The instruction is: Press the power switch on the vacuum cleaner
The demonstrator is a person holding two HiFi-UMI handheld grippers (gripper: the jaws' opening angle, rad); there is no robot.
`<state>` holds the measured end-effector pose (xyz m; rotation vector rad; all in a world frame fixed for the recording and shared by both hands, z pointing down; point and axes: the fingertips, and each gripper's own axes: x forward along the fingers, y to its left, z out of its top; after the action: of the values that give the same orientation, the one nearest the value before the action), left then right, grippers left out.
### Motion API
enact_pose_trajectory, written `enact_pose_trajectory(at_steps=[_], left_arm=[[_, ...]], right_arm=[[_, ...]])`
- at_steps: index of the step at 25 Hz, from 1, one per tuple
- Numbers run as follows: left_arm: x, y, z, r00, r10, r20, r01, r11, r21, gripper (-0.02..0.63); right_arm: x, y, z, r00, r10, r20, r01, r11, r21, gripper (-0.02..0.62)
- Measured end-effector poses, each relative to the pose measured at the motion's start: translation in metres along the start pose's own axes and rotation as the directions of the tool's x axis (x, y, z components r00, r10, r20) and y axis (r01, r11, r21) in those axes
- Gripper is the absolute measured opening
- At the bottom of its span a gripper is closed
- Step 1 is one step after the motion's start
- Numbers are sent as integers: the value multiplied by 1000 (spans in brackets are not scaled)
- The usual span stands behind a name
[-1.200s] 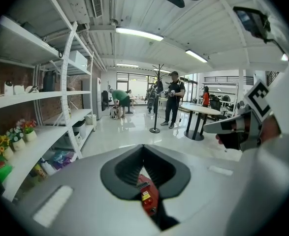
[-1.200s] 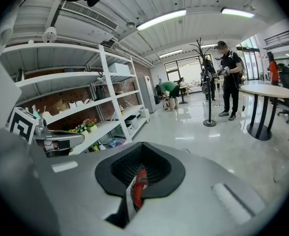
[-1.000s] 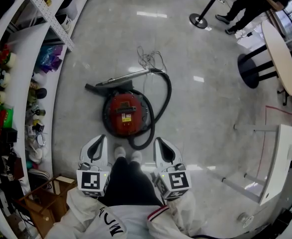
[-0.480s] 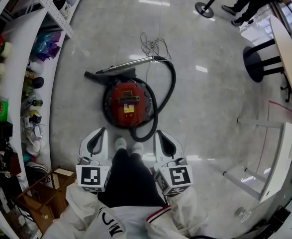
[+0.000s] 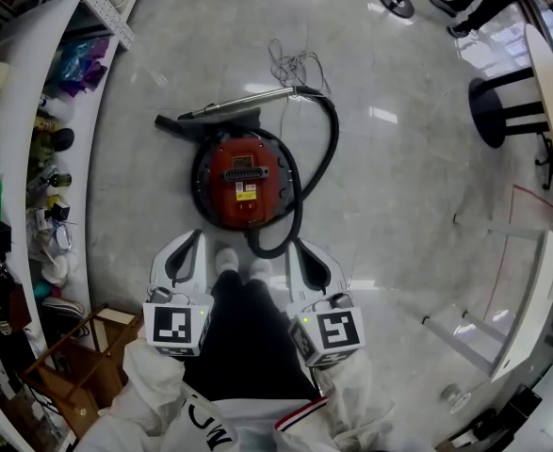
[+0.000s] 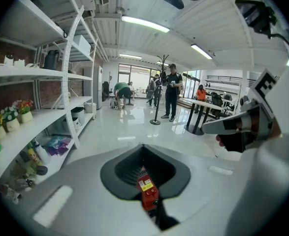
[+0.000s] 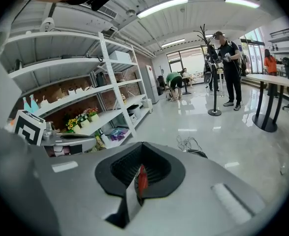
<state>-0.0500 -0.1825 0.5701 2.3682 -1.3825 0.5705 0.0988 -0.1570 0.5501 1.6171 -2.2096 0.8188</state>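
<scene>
Standing just behind the red canister vacuum cleaner (image 5: pixel 243 182) on the floor, you're at the approach: left gripper (image 5: pixel 191 249) and right gripper (image 5: pixel 300 252) jaws together, empty. Next, lower 1 onto its switch.

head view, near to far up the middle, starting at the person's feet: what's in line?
Shoes → red vacuum cleaner → metal wand → loose coil of cord. The black hose is left out because it wraps around the vacuum.
</scene>
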Motion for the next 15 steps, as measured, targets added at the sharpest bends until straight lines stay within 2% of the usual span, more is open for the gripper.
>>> enact_pose_trajectory(at_steps=[15], left_arm=[[27, 15, -30, 1000, -2, -22, 1, 999, -47, 0]], right_arm=[[37, -5, -27, 998, -10, -55, 9, 1000, -6, 0]])
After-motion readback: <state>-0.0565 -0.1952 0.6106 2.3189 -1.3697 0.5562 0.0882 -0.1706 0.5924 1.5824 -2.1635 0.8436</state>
